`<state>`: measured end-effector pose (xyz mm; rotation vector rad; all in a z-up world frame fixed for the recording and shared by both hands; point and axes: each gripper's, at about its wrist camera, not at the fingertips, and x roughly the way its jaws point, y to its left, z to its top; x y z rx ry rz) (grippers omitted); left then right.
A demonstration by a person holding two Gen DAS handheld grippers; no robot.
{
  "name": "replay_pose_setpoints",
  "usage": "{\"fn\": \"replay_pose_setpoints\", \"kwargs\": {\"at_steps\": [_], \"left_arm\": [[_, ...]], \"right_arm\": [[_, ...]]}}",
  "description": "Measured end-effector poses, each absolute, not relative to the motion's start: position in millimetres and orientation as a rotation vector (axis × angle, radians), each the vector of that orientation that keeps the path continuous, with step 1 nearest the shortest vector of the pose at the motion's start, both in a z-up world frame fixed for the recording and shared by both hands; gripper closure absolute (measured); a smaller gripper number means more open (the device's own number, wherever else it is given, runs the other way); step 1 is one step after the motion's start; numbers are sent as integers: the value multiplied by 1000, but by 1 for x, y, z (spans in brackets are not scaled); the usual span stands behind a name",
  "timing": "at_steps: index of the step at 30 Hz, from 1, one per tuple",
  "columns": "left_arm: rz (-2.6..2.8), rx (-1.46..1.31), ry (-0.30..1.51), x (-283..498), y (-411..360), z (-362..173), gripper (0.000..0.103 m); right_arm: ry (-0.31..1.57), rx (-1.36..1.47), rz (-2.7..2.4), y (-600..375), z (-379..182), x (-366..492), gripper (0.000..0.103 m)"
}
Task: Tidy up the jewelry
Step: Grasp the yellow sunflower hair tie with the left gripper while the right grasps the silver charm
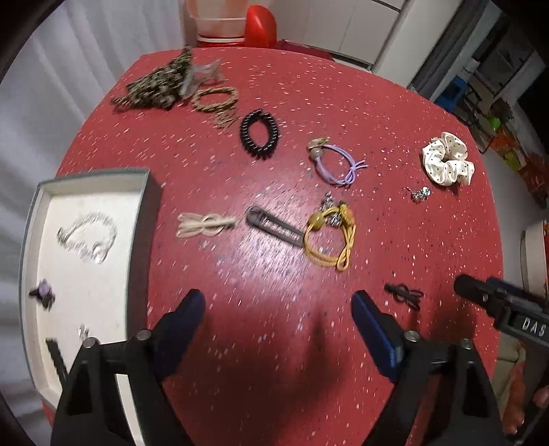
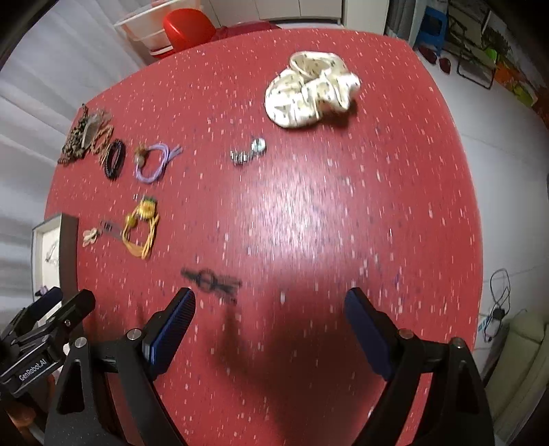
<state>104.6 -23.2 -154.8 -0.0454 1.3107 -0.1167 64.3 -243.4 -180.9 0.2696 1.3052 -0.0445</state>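
Observation:
Hair ties and small jewelry lie scattered on a red speckled table point(image 1: 274, 85). A grey box with a white lining point(image 1: 92, 284) at the left holds a clear bracelet point(image 1: 87, 236) and small pieces. My left gripper point(image 1: 278, 302) hovers open over bare table, below a beige tie point(image 1: 206, 224), a grey clip point(image 1: 274, 228) and a yellow tie point(image 1: 329, 236). My right gripper point(image 2: 271, 298) is open too, and a black hair tie point(image 2: 211, 281) lies just beyond its left finger. A white dotted scrunchie point(image 2: 308, 91) and a silver charm point(image 2: 248, 152) lie farther off.
At the far left lie a black coil tie point(image 1: 259, 133), a purple tie point(image 1: 334, 161), a braided tan tie point(image 1: 216, 99) and a dark patterned scrunchie point(image 1: 154, 87). A red chair point(image 1: 260, 27) and a tub stand past the table's far edge. Floor clutter sits at right.

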Motion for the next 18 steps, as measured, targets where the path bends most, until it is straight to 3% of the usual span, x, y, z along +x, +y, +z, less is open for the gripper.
{"fn": "replay_pose_setpoints", "kwargs": {"at_steps": [3, 10, 12, 18], "left_arm": [[-144, -15, 1284, 116, -32, -157, 23], [-223, 52, 1240, 136, -55, -166, 23], [-244, 73, 1239, 139, -62, -170, 31], [-255, 95, 1252, 147, -73, -184, 31]], "right_arm": [[1290, 260, -48, -246, -183, 80, 12], [1264, 238, -55, -247, -193, 118, 12], [1259, 224, -57, -246, -197, 127, 12], [1240, 196, -56, -241, -207, 151, 15]]}}
